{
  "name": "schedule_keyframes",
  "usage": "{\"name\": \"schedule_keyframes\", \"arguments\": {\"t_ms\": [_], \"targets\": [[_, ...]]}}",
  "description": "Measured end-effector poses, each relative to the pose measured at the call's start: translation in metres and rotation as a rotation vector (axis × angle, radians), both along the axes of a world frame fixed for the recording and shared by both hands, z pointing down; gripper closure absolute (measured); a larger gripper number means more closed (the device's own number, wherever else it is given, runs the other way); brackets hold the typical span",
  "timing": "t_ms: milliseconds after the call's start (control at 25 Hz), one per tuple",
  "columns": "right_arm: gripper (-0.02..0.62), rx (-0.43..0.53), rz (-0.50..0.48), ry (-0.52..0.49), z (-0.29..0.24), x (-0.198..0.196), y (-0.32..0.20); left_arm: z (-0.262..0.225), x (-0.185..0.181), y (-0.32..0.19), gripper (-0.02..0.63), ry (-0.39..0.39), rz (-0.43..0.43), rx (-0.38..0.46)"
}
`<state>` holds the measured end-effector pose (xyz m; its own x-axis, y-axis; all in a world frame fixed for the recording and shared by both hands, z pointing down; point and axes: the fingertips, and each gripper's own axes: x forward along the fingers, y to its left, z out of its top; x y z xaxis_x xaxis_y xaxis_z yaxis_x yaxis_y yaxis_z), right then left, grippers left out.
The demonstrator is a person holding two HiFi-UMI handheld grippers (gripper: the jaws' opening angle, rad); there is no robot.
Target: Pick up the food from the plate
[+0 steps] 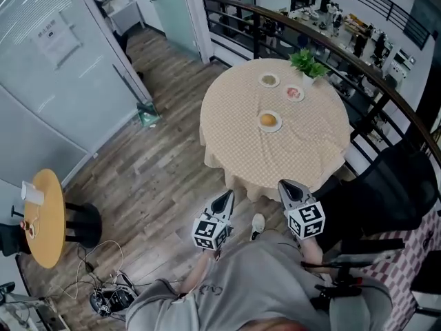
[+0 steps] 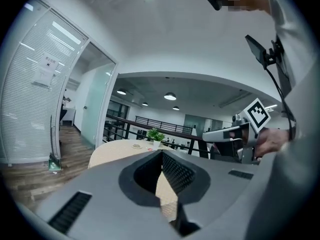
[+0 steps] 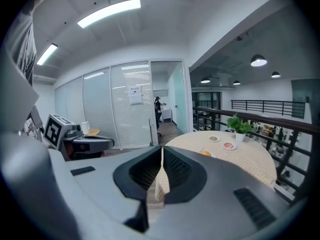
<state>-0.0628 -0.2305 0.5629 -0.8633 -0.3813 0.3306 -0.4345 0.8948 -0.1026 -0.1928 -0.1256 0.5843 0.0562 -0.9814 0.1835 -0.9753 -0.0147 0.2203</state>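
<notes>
Round table (image 1: pixel 234 150) under a beige checked cloth, carrying a plate (image 1: pixel 277 125) of orange-yellow food (image 1: pixel 268 120) on the near side, a second plate (image 1: pixel 262 83) and a third plate (image 1: pixel 301 96) with a red patch beyond it, and a potted plant (image 1: pixel 308 63) at the far edge. Left gripper (image 1: pixel 226 197) and right gripper (image 1: pixel 289 187), each bearing a marker cube, held side by side near the table's near edge, well apart from the plates. Small round wooden side table (image 1: pixel 49 219) with a white cup (image 1: pixel 31 193) at lower left; black chair (image 1: pixel 393 192) at right; wood floor (image 1: pixel 158 178) throughout.

Office mezzanine; glass partitions (image 1: pixel 69 95) with blinds (image 2: pixel 25 109); black railing (image 3: pixel 215 111); strip lights (image 3: pixel 109 13) overhead
</notes>
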Motion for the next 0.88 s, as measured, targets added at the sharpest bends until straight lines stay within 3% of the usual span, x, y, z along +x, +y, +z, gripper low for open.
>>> {"name": "schedule_keyframes", "arguments": {"t_ms": [240, 440, 640, 880], "targets": [[0.574, -0.032, 0.019, -0.005, 0.003, -0.001, -0.077, -0.005, -0.022, -0.061, 0.595, -0.007, -0.043, -0.051], [0.574, -0.035, 0.015, -0.004, 0.014, -0.007, -0.123, -0.014, -0.023, -0.109, 0.595, -0.001, -0.032, -0.037], [0.574, 0.002, -0.017, -0.007, 0.009, -0.028, -0.137, -0.027, -0.028, -0.137, 0.595, 0.019, -0.034, -0.009], [0.574, 0.023, -0.026, -0.029, -0.01, -0.049, -0.131, -0.063, -0.026, -0.169, 0.595, 0.023, 0.043, 0.072]]}}
